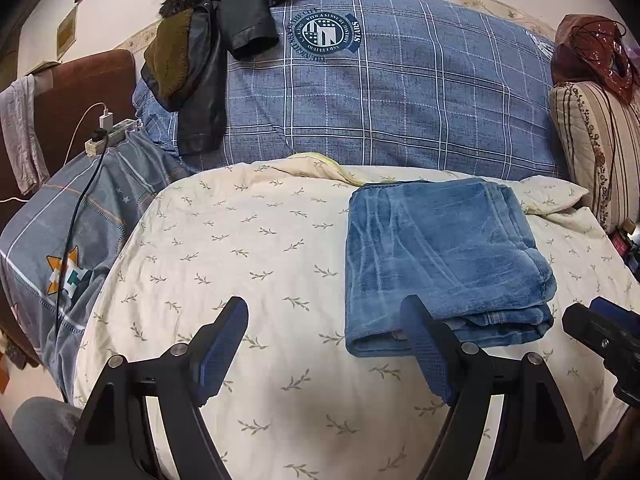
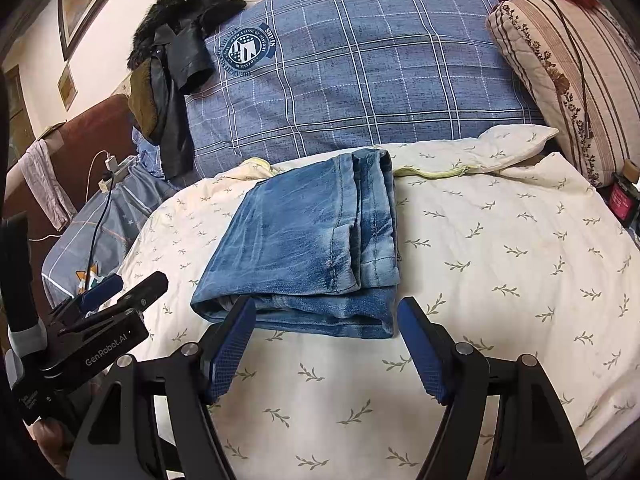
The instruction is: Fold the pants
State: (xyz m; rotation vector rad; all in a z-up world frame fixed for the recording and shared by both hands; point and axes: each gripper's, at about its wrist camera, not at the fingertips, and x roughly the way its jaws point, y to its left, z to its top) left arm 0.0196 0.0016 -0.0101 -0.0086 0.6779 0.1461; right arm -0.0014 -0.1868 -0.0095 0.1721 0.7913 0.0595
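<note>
The blue jeans [image 1: 440, 256] lie folded into a compact rectangle on the cream leaf-print quilt [image 1: 248, 264]; they also show in the right wrist view [image 2: 312, 240]. My left gripper [image 1: 326, 320] is open and empty, just in front of the jeans' near left corner; it also shows at the left of the right wrist view [image 2: 120, 284]. My right gripper [image 2: 326, 318] is open and empty, its jaws spread along the jeans' near edge, holding nothing; its tip shows in the left wrist view [image 1: 592, 316].
A large blue plaid pillow [image 1: 400, 92] lies behind the quilt, with a black jacket [image 1: 208, 64] draped on its left. A power strip with cables [image 1: 108, 132] sits at left. A striped floral cushion [image 2: 572, 80] and a small bottle [image 2: 624, 196] are at right.
</note>
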